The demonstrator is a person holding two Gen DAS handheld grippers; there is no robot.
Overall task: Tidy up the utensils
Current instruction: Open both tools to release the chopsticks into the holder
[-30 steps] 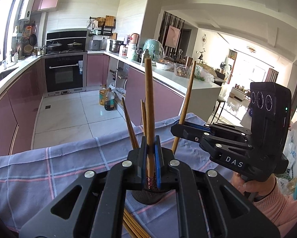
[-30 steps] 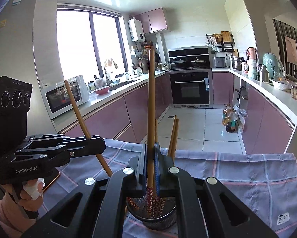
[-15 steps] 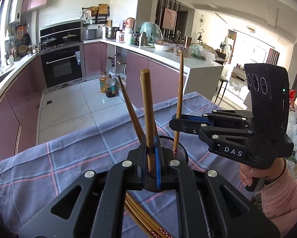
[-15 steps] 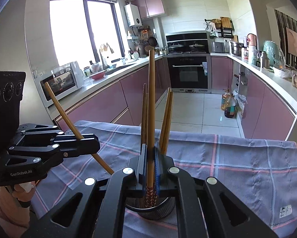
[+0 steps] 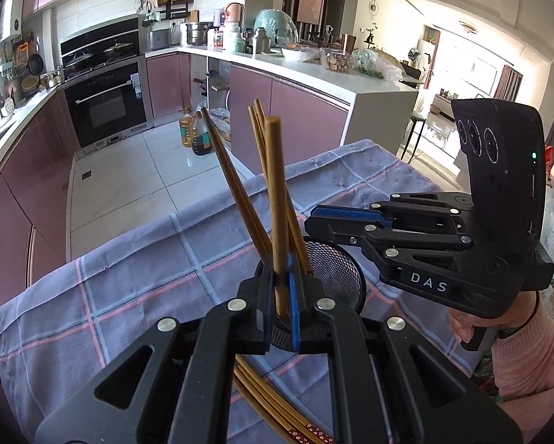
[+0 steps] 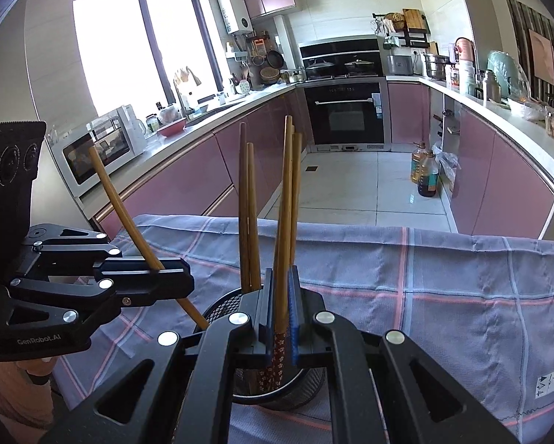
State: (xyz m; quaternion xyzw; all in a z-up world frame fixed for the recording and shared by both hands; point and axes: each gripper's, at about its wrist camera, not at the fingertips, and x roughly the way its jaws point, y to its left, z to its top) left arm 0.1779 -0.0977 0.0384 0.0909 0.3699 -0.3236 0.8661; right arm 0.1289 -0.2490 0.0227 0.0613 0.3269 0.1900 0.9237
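Observation:
A black mesh cup [image 5: 336, 270] stands on the checked cloth and holds several wooden chopsticks [image 5: 232, 188]. My left gripper [image 5: 280, 296] is shut on one chopstick [image 5: 277, 199], its lower end at the cup's rim. In the right wrist view the left gripper [image 6: 155, 277] holds that chopstick [image 6: 121, 207] tilted into the cup [image 6: 288, 388]. My right gripper [image 6: 280, 314] stands over the cup with a chopstick [image 6: 284, 222] between its jaws; a narrow gap shows on the blue-pad side. In the left wrist view the right gripper [image 5: 314, 218] shows no chopstick in it.
More chopsticks [image 5: 273, 407] lie on the purple checked tablecloth [image 5: 136, 281] under my left gripper. The table's far edge drops to the kitchen floor [image 6: 351, 192]. Purple cabinets and an oven stand behind.
Both grippers have come lower over the cup. The right chopstick has sunk deep into the cup among the others. The left chopstick's end has reached the cup's rim.

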